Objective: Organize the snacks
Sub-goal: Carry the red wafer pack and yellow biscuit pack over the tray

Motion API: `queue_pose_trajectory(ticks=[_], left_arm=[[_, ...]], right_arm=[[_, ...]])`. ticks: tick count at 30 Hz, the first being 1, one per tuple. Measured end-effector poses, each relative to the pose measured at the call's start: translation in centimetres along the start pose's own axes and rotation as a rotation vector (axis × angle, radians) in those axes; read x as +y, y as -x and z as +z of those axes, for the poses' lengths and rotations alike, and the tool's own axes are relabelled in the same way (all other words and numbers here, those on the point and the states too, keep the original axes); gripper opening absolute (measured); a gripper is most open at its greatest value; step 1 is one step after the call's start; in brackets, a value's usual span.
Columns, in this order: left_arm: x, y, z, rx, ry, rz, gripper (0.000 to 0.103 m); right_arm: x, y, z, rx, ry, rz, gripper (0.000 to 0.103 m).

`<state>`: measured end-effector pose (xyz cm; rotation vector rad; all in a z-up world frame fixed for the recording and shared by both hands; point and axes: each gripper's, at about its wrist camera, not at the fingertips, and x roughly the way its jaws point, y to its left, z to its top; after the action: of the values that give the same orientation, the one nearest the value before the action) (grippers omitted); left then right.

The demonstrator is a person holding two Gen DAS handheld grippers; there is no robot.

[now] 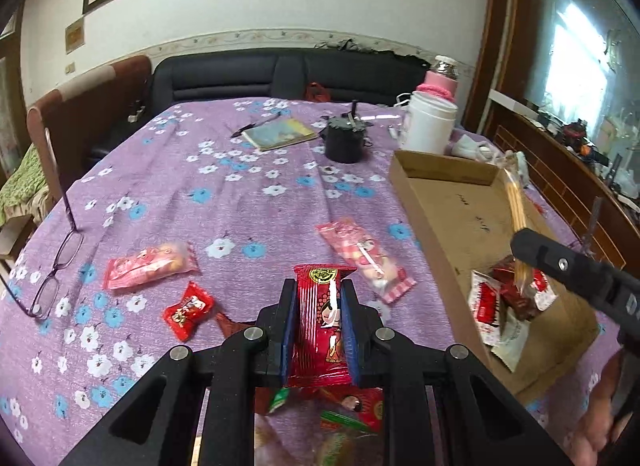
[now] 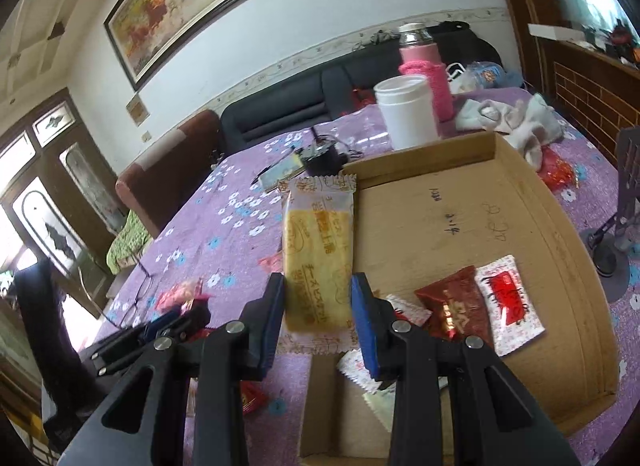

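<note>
left claw (image 1: pixel 319 306) gripping red snack packet (image 1: pixel 320 322), right claw (image 2: pixel 318 306) gripping yellow cake packet (image 2: pixel 316 254)

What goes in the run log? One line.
left tongs: red snack packet | right tongs: yellow wafer pack | cardboard box: some packets

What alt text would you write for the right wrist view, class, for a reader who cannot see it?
The right tool grips a yellow biscuit packet at the near left edge of a shallow cardboard box, which already holds red and white snack packets. The box sits on a purple flowered tablecloth, with a white jar behind.
</note>
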<state>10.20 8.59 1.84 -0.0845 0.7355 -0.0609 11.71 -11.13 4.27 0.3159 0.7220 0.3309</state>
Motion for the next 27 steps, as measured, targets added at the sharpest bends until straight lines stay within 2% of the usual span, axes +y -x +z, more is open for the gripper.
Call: queue_pose_trajectory(ticks=[4,7,13,16,22,27], left_arm=[[-0.7,0.3,-0.3,-0.006,-0.020,-0.041,0.021],[-1.3,0.3,-0.5,-0.014,-0.044,-0.039,0.021],[-0.6,1.6,-0.2,-0.045,-0.001,-0.157,0.020],[-0.6,1.7,-0.1,-0.060,-0.002,-0.154,0.020],[-1.6,1.2,-0.2,-0.037,-0.015,-0.128,0.021],[-4.2,1.9,0.5,0.008,-0.044,-0.158,0.020]], right_arm=[[-0.7,0.4,0.3,-0.011,-0.028,-0.004,0.032],[-1.0,0.6,0.4,-0.016,-0.031,-0.011,0.032],[-0.9,0.9,0.3,-0.023,-0.035,-0.010,0.032],[-0.9,1.1,0.3,-0.030,-0.032,-0.007,0.032],[-1.8,1.4,0.6,-0.036,-0.043,-0.026,0.032],[-3.4,2.1,1.2,-0.046,-0.085,-0.035,0.032]])
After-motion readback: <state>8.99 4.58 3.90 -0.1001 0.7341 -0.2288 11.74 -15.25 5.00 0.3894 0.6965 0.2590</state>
